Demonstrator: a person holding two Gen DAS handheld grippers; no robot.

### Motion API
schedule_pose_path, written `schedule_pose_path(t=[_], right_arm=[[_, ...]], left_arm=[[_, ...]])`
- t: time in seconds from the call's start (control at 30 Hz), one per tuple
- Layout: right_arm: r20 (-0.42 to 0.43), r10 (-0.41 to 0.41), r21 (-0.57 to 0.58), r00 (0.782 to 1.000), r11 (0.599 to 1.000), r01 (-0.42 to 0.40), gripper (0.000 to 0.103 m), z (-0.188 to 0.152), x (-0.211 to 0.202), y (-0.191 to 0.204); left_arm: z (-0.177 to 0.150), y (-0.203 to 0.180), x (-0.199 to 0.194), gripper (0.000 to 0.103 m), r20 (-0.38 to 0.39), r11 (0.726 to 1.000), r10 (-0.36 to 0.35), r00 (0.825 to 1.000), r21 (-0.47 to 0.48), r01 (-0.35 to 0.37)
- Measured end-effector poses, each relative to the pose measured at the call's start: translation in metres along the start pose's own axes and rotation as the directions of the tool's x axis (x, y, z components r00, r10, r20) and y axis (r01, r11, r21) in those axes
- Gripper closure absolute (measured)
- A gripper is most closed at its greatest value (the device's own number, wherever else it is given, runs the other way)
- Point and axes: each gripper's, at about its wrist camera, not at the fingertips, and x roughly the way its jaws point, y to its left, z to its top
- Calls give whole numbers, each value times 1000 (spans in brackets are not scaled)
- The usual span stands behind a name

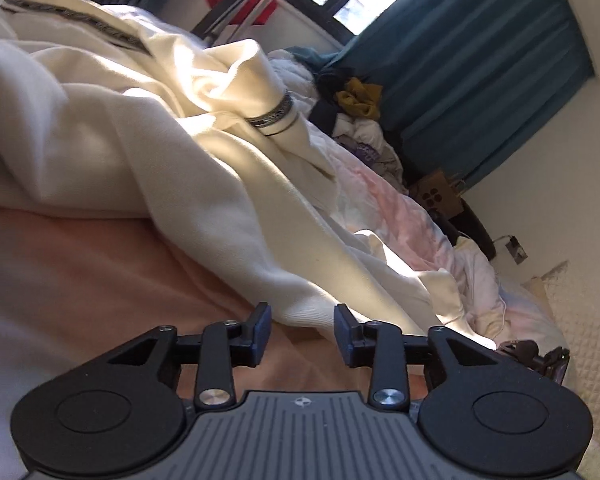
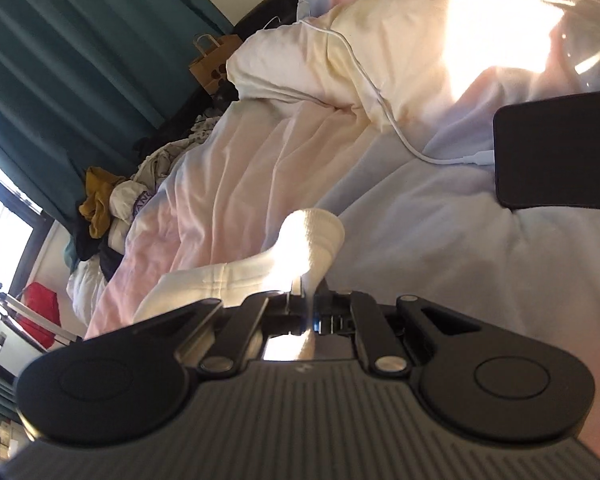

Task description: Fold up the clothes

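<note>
A cream white sweater (image 1: 148, 128) with dark striped trim lies crumpled on the pink bedspread (image 1: 80, 280). Its ribbed hem corner (image 1: 304, 312) lies between the jaws of my left gripper (image 1: 303, 334), which is open, the pads on either side of the fabric. My right gripper (image 2: 306, 300) is shut on a ribbed white cuff of the sweater (image 2: 312, 236), which sticks up in front of the fingers. The right gripper also shows at the far right edge of the left wrist view (image 1: 548, 360).
A pile of other clothes (image 1: 356, 100) lies at the bed's far side by teal curtains (image 1: 480, 60). A black phone (image 2: 560, 152) with a white charging cable (image 2: 380, 92) lies on the duvet. A paper bag (image 2: 212, 64) and a red bag (image 1: 240, 0) stand beyond.
</note>
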Motion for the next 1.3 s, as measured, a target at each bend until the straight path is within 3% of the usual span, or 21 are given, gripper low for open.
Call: schedule_pose_path(t=[0.1, 0.17, 0.23, 0.4, 0.43, 0.47, 0.53, 0.63, 0.7, 0.73, 0.83, 1.0, 1.17, 1.3], right_arm=[[-5, 14, -8, 1000, 1000, -14, 96, -1, -2, 3], [-9, 19, -2, 1000, 1000, -19, 96, -1, -3, 3], [-10, 23, -1, 1000, 1000, -23, 96, -1, -3, 3], [-7, 26, 3, 1000, 1000, -26, 96, 0, -2, 5], [-5, 26, 4, 1000, 1000, -26, 96, 0, -2, 5], [-4, 26, -1, 1000, 1000, -26, 96, 0, -2, 6], [0, 25, -8, 1000, 1000, -25, 96, 0, -1, 7], [6, 39, 6, 999, 999, -39, 96, 1, 0, 6], [4, 53, 22, 999, 998, -53, 96, 3, 0, 5], [3, 61, 32, 998, 998, -61, 96, 4, 0, 4], [-3, 88, 76, 996, 993, -88, 96, 9, -2, -1], [-5, 131, 142, 991, 981, -129, 97, 16, -7, -11], [35, 178, 140, 983, 973, -181, 97, 27, -23, -19], [88, 164, 157, 982, 972, -177, 97, 37, -38, -34]], left_arm=[[13, 26, -22, 46, 71, 986, 7, 997, -169, 5], [22, 51, -35, 39, 136, 950, 37, 990, -312, 8], [31, 75, -47, 37, 195, 894, 76, 978, -448, 20], [39, 134, -64, 35, 315, 707, 193, 929, -701, 91], [40, 141, -65, 36, 321, 684, 214, 922, -723, 94], [42, 145, -66, 37, 326, 677, 224, 919, -730, 94], [48, 152, -67, 44, 342, 674, 234, 910, -732, 101], [58, 155, -69, 72, 324, 684, 246, 913, -725, 73], [73, 148, -77, 83, 305, 757, 267, 914, -654, -3], [78, 144, -84, 88, 301, 779, 276, 913, -626, -29], [86, 132, -108, 92, 299, 817, 298, 907, -571, -79], [95, 122, -167, 94, 327, 846, 313, 892, -523, -105], [85, 127, -212, 94, 279, 836, 291, 915, -539, -101], [52, 140, -234, 95, 228, 811, 270, 935, -577, -94]])
